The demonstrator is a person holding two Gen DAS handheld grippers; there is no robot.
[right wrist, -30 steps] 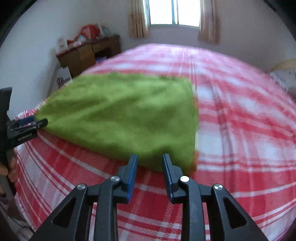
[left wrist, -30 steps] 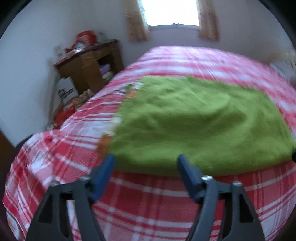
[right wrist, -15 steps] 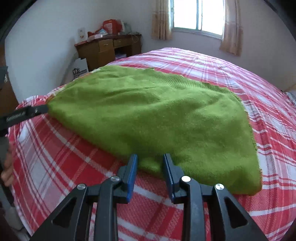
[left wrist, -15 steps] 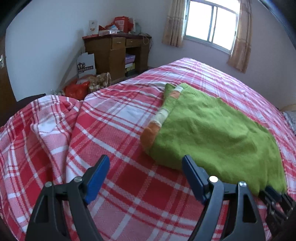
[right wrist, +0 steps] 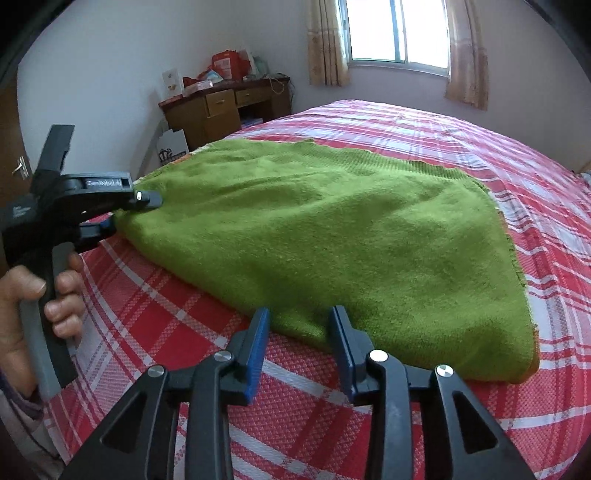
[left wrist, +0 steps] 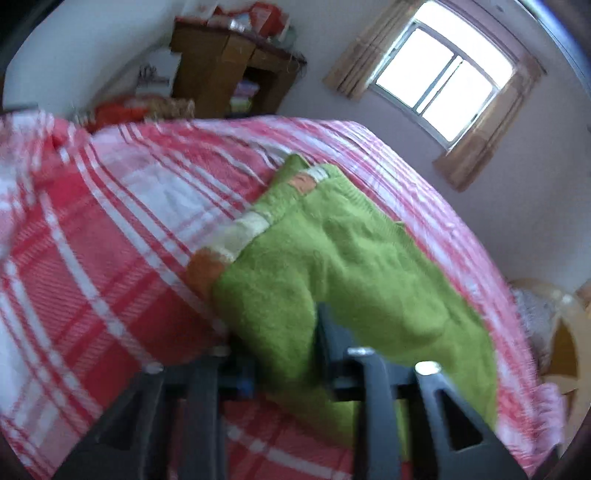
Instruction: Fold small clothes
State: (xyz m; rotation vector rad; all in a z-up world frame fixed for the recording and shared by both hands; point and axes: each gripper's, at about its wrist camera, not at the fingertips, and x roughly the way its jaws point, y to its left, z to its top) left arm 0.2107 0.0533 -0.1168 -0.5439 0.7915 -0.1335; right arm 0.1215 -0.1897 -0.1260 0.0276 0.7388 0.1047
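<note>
the green knit sweater [right wrist: 332,236] lies flat on the plaid bed [right wrist: 517,155]. left tongs [left wrist: 275,350] pinch its near corner; right tongs [right wrist: 299,332] spread at the hem. grip deep there, then lift both corners evenly.

No legible text anywhere.

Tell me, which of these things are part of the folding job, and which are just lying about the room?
Part of the job:
green garment
left gripper, fingers around the garment's corner
right gripper, open at the near edge
checked bed cover under it

Lying about:
wooden desk
red bags on the desk
white box
window
</note>
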